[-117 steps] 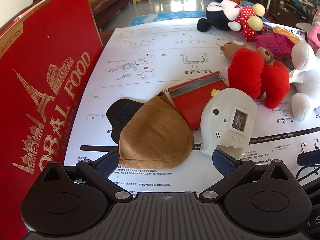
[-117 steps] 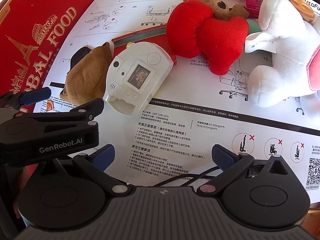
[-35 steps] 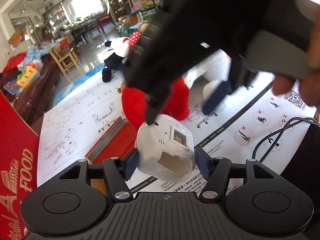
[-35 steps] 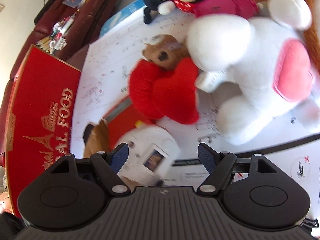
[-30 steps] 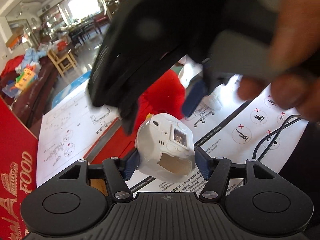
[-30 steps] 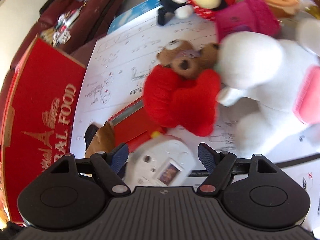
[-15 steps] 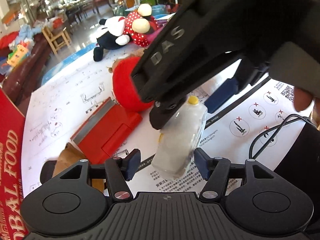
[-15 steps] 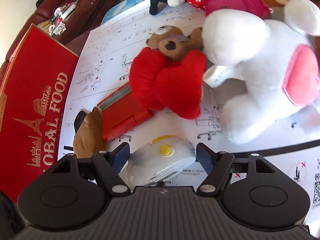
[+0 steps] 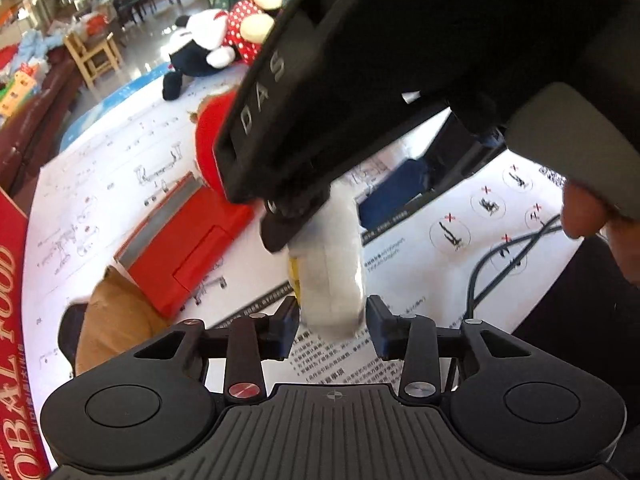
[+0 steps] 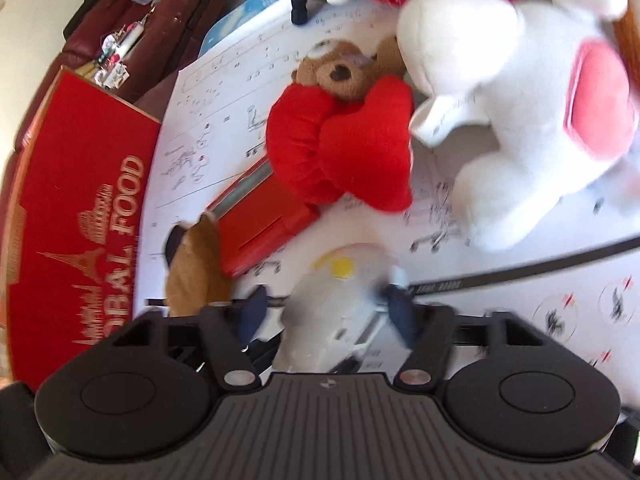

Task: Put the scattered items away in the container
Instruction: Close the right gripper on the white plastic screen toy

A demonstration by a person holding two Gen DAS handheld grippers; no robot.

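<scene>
Since the earlier frame, both grippers have closed in on the white toy camera (image 9: 330, 276), now turned edge-on above the instruction sheet (image 9: 420, 276). Left gripper (image 9: 331, 326) and right gripper (image 10: 326, 310) are both closing around it, contact unclear. It looks like light, rigid, smooth plastic, so gripping its flat faces seems safest. Red box (image 10: 80, 208) waits nearby.

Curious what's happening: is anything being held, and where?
White toy: the left gripper, jaws closing, pinches its near end; the right gripper, jaws also closing, straddles it loosely.
</scene>
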